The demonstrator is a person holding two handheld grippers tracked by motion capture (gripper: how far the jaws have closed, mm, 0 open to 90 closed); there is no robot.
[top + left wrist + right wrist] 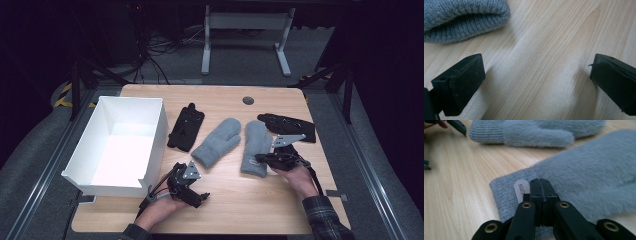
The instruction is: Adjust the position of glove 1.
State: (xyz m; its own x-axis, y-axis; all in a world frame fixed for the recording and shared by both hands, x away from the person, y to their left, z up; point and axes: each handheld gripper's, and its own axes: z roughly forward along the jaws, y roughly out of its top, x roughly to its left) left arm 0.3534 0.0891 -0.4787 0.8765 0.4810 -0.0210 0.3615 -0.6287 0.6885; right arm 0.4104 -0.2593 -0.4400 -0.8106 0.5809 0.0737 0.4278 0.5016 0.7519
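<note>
Two fluffy grey mittens lie side by side on the wooden table. My right gripper [261,159] [540,182] is shut, its closed tips low over the ribbed cuff of the right mitten [255,145] [586,175], beside a small white label [520,190]. I see no fabric between the jaws. The left mitten [217,142] [536,131] lies farther left. My left gripper [199,196] [537,67] is open wide above bare wood near the front edge, with that mitten's knitted cuff [461,20] just beyond its jaws.
A white open box [102,182] stands at the table's left. One black glove [186,127] lies between the box and the mittens, another black glove [287,126] at the right rear. A round cable hole [248,100] sits near the far edge.
</note>
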